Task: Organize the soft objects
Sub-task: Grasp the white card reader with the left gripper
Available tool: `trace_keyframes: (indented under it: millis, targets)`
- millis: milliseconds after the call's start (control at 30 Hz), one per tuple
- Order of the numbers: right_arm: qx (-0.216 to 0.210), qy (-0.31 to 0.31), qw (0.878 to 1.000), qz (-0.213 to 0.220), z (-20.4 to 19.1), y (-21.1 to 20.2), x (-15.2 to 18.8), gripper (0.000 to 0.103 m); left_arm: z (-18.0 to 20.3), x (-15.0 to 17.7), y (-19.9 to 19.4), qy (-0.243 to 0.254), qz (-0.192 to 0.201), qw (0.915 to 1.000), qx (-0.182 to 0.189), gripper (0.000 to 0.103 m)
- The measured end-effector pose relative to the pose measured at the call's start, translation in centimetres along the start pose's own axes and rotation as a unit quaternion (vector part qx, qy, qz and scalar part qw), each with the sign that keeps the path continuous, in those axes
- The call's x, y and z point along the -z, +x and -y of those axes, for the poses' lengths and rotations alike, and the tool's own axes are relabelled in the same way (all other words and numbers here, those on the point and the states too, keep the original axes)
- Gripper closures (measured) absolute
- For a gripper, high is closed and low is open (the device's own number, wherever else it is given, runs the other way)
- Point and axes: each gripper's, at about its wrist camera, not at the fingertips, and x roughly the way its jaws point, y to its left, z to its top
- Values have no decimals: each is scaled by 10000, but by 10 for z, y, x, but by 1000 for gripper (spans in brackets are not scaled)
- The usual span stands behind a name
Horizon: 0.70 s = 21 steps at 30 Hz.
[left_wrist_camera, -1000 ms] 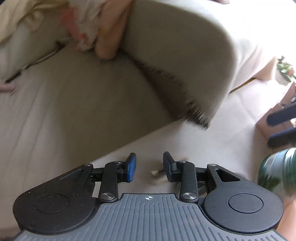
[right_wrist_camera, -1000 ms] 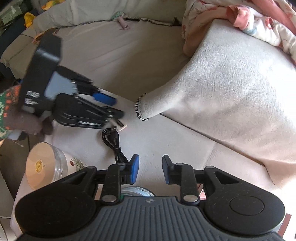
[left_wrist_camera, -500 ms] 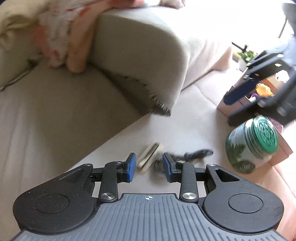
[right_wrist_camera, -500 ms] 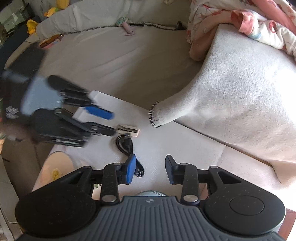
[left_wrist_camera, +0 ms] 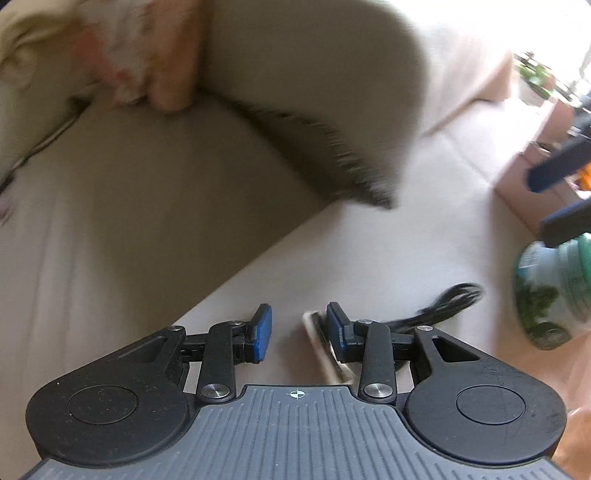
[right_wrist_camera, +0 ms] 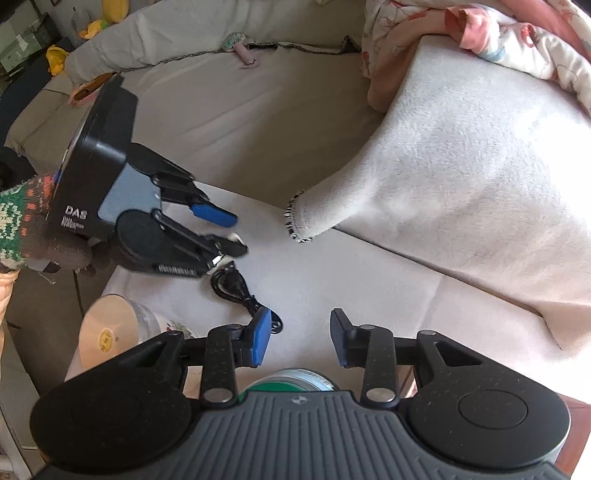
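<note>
A grey fleece blanket (right_wrist_camera: 461, 158) with a fringed corner (right_wrist_camera: 297, 221) drapes over the sofa arm; it also shows blurred in the left wrist view (left_wrist_camera: 306, 85). A pink patterned quilt (right_wrist_camera: 491, 33) lies on top of it. My left gripper (left_wrist_camera: 297, 338) is open just above the white-covered table (left_wrist_camera: 369, 266), over a small white adapter (left_wrist_camera: 323, 349) joined to a black cable (left_wrist_camera: 447, 302). In the right wrist view the left gripper (right_wrist_camera: 221, 234) sits left of the fringed corner. My right gripper (right_wrist_camera: 301, 339) is open and empty above the table.
A green-lidded jar (left_wrist_camera: 550, 291) stands at the table's right, also under my right gripper (right_wrist_camera: 291, 380). A clear round container (right_wrist_camera: 110, 332) sits at the table's left edge. A pink box (left_wrist_camera: 532, 173) is behind the jar. Small toys (right_wrist_camera: 242, 48) lie on the sofa seat.
My left gripper swung left and lowered over the white adapter, which now lies against its right finger. My right gripper shifted slightly; the blanket has not moved.
</note>
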Motion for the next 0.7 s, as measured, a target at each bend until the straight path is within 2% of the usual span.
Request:
trace_keyframes:
  millis: [67,133,167,267,400,467,533,633,700]
  targets:
    - [-39,-36,10000,2,-4,0,-1,68,-13,9,-5,-278,29,9994,-214,65]
    - [-94,-52,9999,2,-6,1,-3,68,-26,17,-11,-612,126,9977,-264,69]
    - [-127,-46,9999,-7,-8,2,-5,68,-32,22,-16,-816,202,9963,-162,69]
    - [-194,-37,9998,-31,-12,3,-7,68,-44,33,-27,-1520,260,9870,460,68]
    - [-210,7,9998,-70,-14,7,-10,68,-40,43,-28,-2255,31,9728,536,69]
    - [-203,49,9998,-75,-16,8,-11,68,-41,42,-24,-2510,92,9663,570,69]
    - [-192,80,9998,-78,-17,9,-12,68,-36,38,-20,-2556,177,9651,551,69]
    - [-57,-44,9999,-82,-21,8,-11,68,-25,31,-13,-2337,230,9714,364,67]
    - [14,-310,9995,-82,-25,7,-11,68,-18,30,-13,-2076,306,9775,220,70]
